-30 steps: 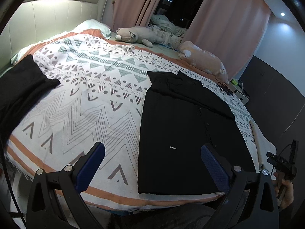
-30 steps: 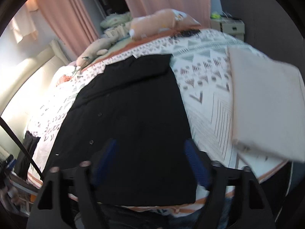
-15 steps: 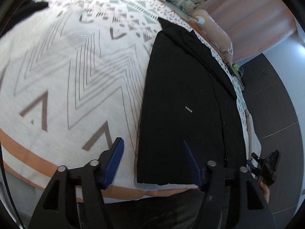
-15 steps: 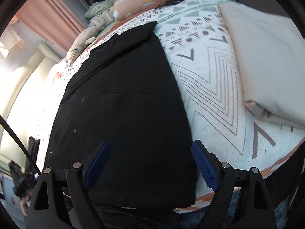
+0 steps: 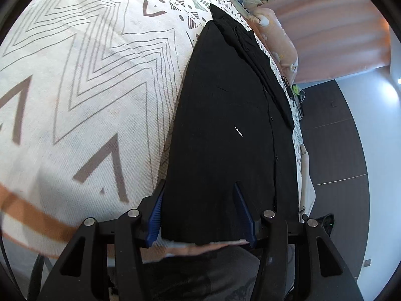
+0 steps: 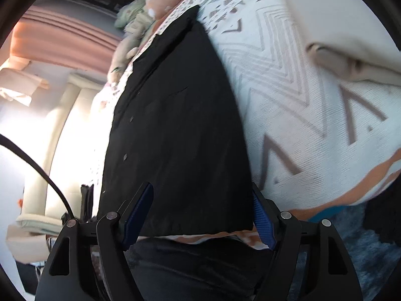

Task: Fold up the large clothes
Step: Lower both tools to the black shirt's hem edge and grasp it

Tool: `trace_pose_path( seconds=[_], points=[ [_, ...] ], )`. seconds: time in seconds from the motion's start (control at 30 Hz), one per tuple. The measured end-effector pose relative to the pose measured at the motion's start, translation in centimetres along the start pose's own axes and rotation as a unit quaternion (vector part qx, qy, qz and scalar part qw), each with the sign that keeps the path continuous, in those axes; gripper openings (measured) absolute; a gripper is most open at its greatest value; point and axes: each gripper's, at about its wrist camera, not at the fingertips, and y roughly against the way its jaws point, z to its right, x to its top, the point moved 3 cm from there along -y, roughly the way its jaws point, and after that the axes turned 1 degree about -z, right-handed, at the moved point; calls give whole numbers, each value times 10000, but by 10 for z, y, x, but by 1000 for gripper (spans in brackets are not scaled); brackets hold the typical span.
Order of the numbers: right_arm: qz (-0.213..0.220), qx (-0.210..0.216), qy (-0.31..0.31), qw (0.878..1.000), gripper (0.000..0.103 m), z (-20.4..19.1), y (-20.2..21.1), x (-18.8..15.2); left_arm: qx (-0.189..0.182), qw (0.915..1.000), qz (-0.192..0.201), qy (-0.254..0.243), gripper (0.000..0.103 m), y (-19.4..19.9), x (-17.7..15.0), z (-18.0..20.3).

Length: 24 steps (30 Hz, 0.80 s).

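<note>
Black shirt (image 5: 225, 130): lies flat and lengthwise on the bed, buttons up, its hem along the near edge and its collar end toward the far edge; the sides look folded in, giving a long narrow panel.
Bedspread (image 5: 82, 80): white with grey zigzags and triangles and an orange band along the near edge; it carries the shirt.
Left gripper (image 5: 201, 213): released, blue fingers spread wide at the shirt's near left corner; one finger (image 5: 155, 215) sits at the left side edge of the cloth, the other over the hem area; nothing is pinched between them.
Right gripper (image 6: 198, 213): released, fingers (image 6: 136, 210) spread to either side of the shirt's near right corner; the outer finger lies just past the right side edge, over the bedspread. Whether the tips touch the cloth cannot be told.
White label (image 5: 238, 131): a small mark on the shirt front, about midway along its length.
Beige folded cloth (image 6: 351, 50): on the bed toward its right edge, well apart from the shirt.
Plush toys (image 5: 273, 32): along the far edge of the bed, beyond the collar.
Pink curtain (image 5: 333, 32): behind the far edge of the bed.
</note>
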Motion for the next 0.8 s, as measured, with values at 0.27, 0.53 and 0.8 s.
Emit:
trace_pose_path(
  seconds=[0.27, 0.53, 0.8],
  points=[
    [253, 263, -37, 9993, 72, 5, -16, 20, -142, 9999, 35, -66, 53, -13, 14, 8],
    [209, 274, -212, 9992, 45, 10, -21, 7, 33, 9996, 288, 11, 24, -7, 5, 0],
    [514, -117, -45, 9986, 1, -17, 5, 0, 51, 9970, 749, -176, 11, 17, 0, 19]
  ],
)
